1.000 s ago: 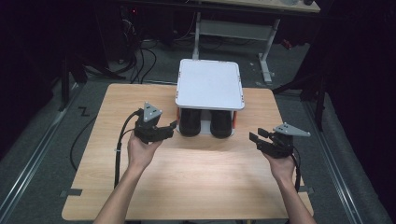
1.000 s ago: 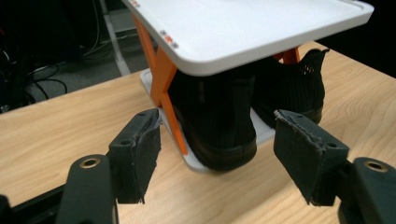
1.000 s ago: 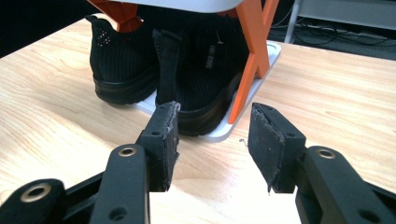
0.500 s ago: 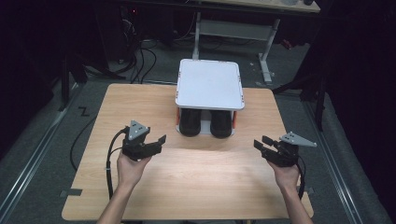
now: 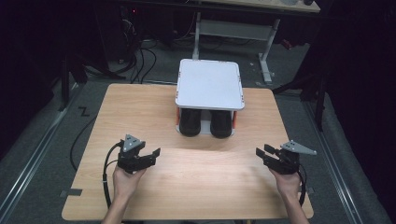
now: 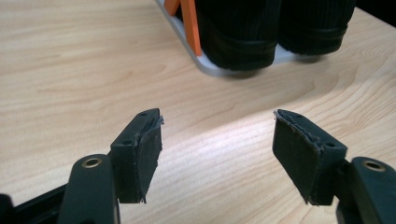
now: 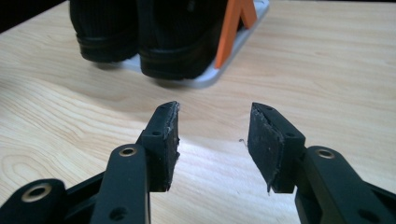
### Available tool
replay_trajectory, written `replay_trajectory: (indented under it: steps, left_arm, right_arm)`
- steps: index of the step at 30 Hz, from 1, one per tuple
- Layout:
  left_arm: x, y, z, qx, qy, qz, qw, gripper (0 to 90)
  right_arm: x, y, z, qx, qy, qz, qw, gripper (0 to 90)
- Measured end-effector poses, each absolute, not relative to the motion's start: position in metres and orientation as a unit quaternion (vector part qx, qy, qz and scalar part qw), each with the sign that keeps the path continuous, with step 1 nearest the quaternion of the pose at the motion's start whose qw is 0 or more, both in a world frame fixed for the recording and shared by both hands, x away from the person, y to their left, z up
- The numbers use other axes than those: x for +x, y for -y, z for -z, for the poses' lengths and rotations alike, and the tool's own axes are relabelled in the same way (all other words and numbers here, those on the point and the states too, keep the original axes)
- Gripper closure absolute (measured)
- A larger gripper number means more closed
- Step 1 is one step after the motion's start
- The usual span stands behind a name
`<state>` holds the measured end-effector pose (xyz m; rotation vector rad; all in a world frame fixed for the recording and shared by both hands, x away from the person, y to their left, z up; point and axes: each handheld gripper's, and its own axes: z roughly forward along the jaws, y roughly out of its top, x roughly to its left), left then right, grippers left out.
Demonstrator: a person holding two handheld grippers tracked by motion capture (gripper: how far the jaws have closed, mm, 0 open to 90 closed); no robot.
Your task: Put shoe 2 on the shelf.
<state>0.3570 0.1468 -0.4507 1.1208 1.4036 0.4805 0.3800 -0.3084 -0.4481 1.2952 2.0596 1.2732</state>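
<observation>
Your left gripper (image 5: pixel 148 157) and right gripper (image 5: pixel 267 154) hover empty with jaws apart near the table's (image 5: pixel 140 107) front corners, while both black shoes (image 5: pixel 205 122) sit under the white rack (image 5: pixel 209 84) at its back edge.

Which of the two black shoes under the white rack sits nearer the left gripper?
The left shoe, beside the rack's left orange post; the right shoe sits farther from the left gripper.

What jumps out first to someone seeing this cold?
The white two-tier rack at the far middle of the wooden table, with a pair of black shoes tucked on its lower shelf, toes facing the person. Nearer, the left claw and right claw sit open and empty, one at each side.
</observation>
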Motion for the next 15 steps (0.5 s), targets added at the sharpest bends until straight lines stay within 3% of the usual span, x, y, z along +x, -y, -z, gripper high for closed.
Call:
replay_trajectory:
  steps: [15]
  left_arm:
    - [0.357, -0.158, 0.488, 0.479, -0.634, -0.229, 0.562, 33.8]
  right_arm:
    - [0.383, 0.316, 0.475, 0.485, -0.747, -0.408, 0.200, 52.7]
